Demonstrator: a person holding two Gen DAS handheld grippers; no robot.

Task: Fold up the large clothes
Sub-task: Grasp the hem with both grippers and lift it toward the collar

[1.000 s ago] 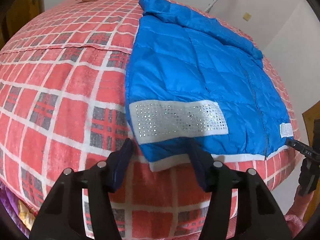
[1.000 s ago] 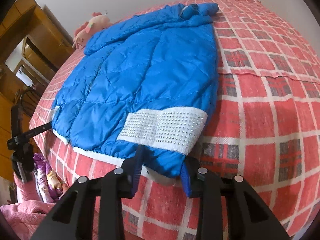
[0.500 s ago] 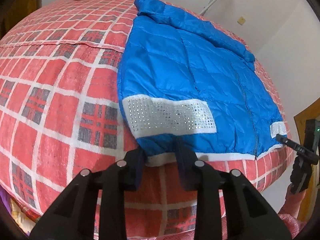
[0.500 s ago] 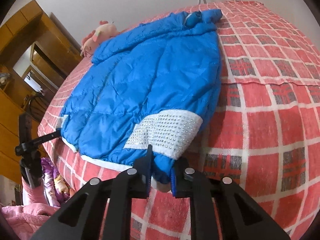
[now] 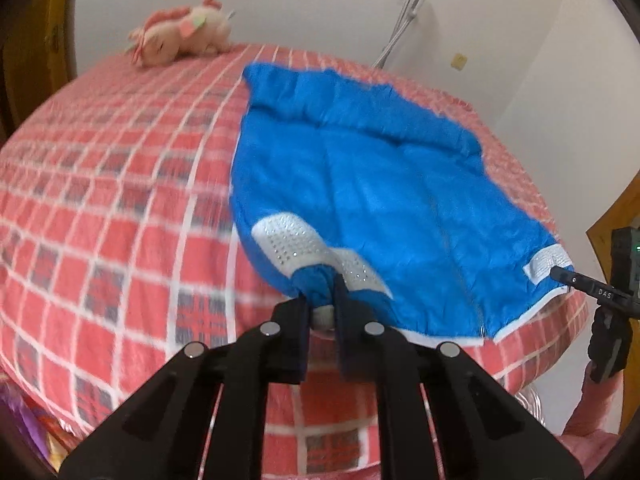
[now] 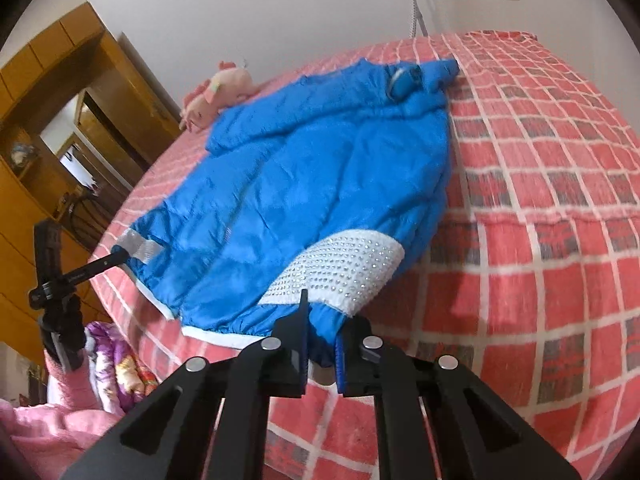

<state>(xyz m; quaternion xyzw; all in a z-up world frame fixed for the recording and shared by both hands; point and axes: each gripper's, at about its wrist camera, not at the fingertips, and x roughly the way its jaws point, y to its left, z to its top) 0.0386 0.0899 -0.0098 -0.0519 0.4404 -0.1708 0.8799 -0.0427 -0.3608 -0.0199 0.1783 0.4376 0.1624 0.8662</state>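
A blue padded jacket (image 5: pixel 380 208) with white studded bands lies spread on a red checked bed (image 5: pixel 120 208). My left gripper (image 5: pixel 323 308) is shut on the jacket's hem at its near left corner, lifting it so the white band (image 5: pixel 296 244) bunches up. In the right wrist view the jacket (image 6: pixel 320 184) lies the same way. My right gripper (image 6: pixel 322 340) is shut on the hem at the near right corner, just below the white band (image 6: pixel 344 272). Each gripper shows at the edge of the other's view (image 5: pixel 600 292) (image 6: pixel 76 276).
A pink plush toy (image 5: pixel 180 40) lies at the far end of the bed, also in the right wrist view (image 6: pixel 216 92). Wooden cupboards (image 6: pixel 48 152) stand to the left. Pink and purple bedding (image 6: pixel 100 360) is heaped below the bed's near edge. A crutch (image 5: pixel 404 12) leans on the wall.
Both grippers closed on the jacket's hem corners and have begun lifting them. The near edge of the jacket now rises off the bed and the bands bunch.
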